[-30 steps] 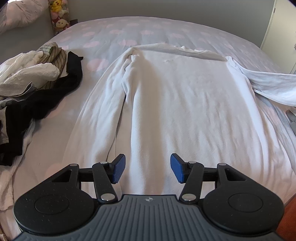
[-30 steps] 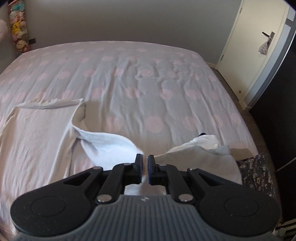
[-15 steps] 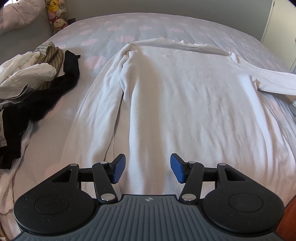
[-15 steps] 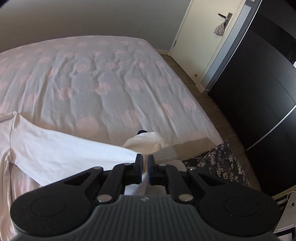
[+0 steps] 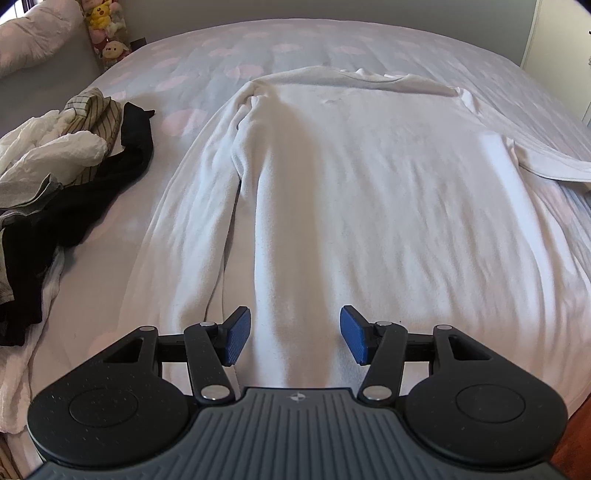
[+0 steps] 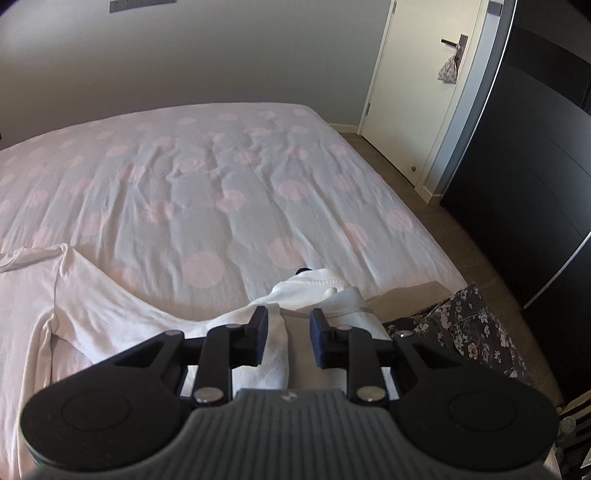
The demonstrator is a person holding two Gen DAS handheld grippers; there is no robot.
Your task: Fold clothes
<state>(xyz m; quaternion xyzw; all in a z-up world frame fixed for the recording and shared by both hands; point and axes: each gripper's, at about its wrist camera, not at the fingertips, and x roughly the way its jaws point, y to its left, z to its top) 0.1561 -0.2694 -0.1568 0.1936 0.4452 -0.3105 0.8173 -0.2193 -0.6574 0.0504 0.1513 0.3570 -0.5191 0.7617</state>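
A white long-sleeved shirt (image 5: pixel 369 177) lies flat on the bed, collar at the far end. One sleeve is folded down along its left side. My left gripper (image 5: pixel 291 334) hovers open over the hem, nothing between its blue pads (image 5: pixel 236 336). The other sleeve (image 6: pixel 122 314) stretches out across the sheet to the bed's right edge, where its cuff (image 6: pixel 314 288) rests. My right gripper (image 6: pixel 289 334) sits over that sleeve end with its jaws opening. A ridge of sleeve cloth lies between them beside the left finger, and the pads no longer pinch it.
A heap of white, striped and black clothes (image 5: pixel 55 166) lies on the bed's left side, with plush toys (image 5: pixel 105 33) behind it. The pink-dotted sheet (image 6: pixel 221 184) extends beyond the shirt. A floral garment (image 6: pixel 469 325) lies off the right edge, near a door (image 6: pixel 417 92) and a black wardrobe (image 6: pixel 535 166).
The right gripper carried the sleeve end outward to the bed's right edge, pulling the sleeve straight, and its jaws have parted from the cloth. The left gripper stayed open over the hem.
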